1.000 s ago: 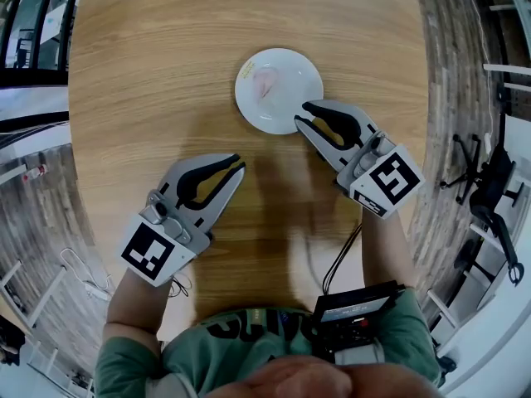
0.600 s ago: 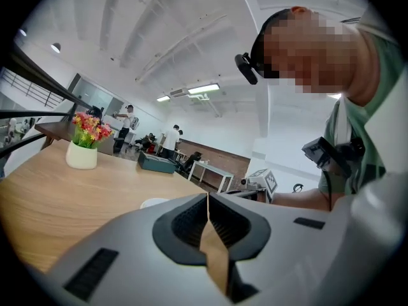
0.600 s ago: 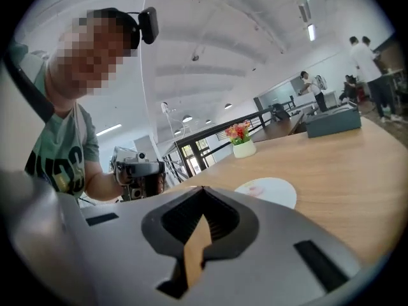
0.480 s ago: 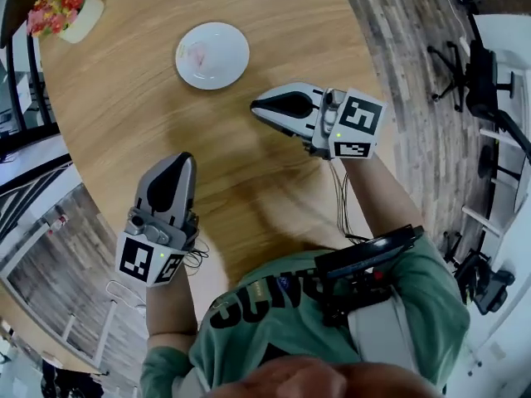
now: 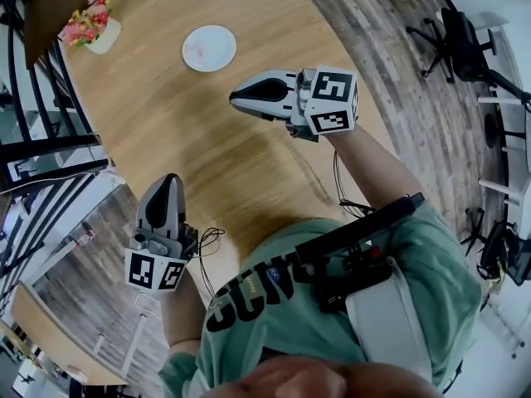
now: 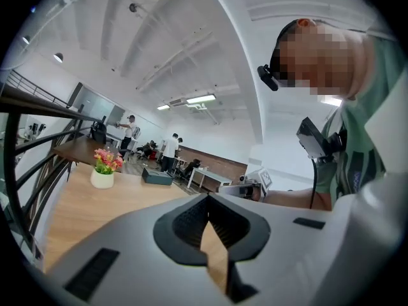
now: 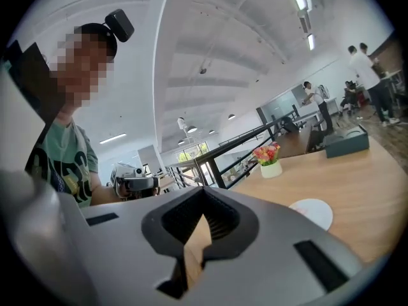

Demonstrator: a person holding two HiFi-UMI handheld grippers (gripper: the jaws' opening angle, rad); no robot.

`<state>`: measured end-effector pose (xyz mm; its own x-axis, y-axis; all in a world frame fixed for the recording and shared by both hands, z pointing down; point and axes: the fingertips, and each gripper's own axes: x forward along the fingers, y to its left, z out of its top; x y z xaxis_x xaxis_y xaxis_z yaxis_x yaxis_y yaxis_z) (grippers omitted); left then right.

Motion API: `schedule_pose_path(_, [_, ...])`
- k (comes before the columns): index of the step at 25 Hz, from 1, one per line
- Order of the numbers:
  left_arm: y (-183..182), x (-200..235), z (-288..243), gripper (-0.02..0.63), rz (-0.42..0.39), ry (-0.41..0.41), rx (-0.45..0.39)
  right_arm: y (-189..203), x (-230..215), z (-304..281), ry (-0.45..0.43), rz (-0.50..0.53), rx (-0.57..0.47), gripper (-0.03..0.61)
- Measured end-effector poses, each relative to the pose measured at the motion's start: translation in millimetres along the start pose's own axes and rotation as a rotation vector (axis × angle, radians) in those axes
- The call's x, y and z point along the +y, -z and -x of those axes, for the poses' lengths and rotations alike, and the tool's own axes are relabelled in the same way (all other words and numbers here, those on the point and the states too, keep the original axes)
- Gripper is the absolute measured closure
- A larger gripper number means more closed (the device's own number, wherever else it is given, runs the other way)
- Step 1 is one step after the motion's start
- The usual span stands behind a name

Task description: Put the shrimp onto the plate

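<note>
Shrimp (image 5: 197,50) lies on the plate (image 5: 221,43). Your left tongs (image 5: 171,177) and right tongs (image 5: 233,98) are clenched, empty, well apart from it.

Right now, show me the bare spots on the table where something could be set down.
Biggest bare patch: the table between the plate, left claw and right claw. A smaller strip lies between the flower pot and the plate. Crowded only on the plate, where the shrimp lies.

The plate (image 5: 221,43) is seen as white, the shrimp (image 5: 197,51) pale pink. The table (image 5: 166,123) is grained in light brown wood. The left gripper (image 5: 170,178) and right gripper (image 5: 234,98) are coloured grey, patterned with black-and-white square markers.
</note>
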<state>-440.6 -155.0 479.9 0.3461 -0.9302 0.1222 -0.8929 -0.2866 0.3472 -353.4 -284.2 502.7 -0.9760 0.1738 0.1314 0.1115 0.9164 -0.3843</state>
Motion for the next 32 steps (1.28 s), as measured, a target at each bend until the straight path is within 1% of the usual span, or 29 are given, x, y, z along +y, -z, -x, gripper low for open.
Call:
schedule_pose_path(2, [-9.4, -14.0, 29.0, 0.607, -0.016, 0.007, -0.004, -9.3, 27.7, 0.0, 0.007, 0.008, -0.008, 0.572])
schedule_pose_path(6, [-26.6, -40.3, 83.5, 0.607, -0.082, 0.035, -0.005, -28.7, 84.2, -0.7, 0.031, 0.027, -0.026, 0.572])
schedule_pose_path(10, [-45.0, -56.0, 139.7, 0.607, -0.129, 0.028, -0.013, -48.0, 142.6, -1.3, 0.036, 0.057, -0.037, 0.572])
schedule_pose_path(14, [-58.3, -74.1, 194.9, 0.607, -0.137, -0.024, -0.031, -67.7, 197.0, 7.9, 0.024, 0.101, -0.033, 0.572])
schedule_pose_path(17, [-64.7, -92.6, 215.1, 0.607, -0.131, -0.072, -0.061, -90.8, 222.2, 29.4, 0.003, 0.148, -0.060, 0.572])
schedule_pose_path(20, [-59.3, -121.5, 213.6, 0.607, -0.133, -0.101, -0.073, -103.4, 235.9, 67.9, -0.006, 0.188, -0.097, 0.572])
schedule_pose_path(23, [-52.9, -166.7, 196.8, 0.609, -0.128, -0.099, -0.080, -104.7, 246.1, 124.5, 0.002, 0.207, -0.121, 0.572])
schedule_pose_path(25, [-53.7, -198.1, 178.5, 0.607, -0.124, -0.075, -0.091, -103.3, 249.3, 162.8, 0.015, 0.201, -0.143, 0.572])
schedule_pose_path(27, [-54.4, -235.4, 154.7, 0.607, -0.125, -0.034, -0.102, -96.2, 252.1, 202.7, 0.025, 0.186, -0.162, 0.572])
schedule_pose_path(30, [-44.5, -309.0, 114.3, 0.607, -0.136, 0.019, -0.105, -75.7, 256.5, 274.4, 0.030, 0.164, -0.164, 0.572])
schedule_pose_path(32, [-35.2, -348.9, 96.4, 0.607, -0.143, 0.038, -0.093, -64.3, 258.1, 311.0, 0.028, 0.145, -0.164, 0.572])
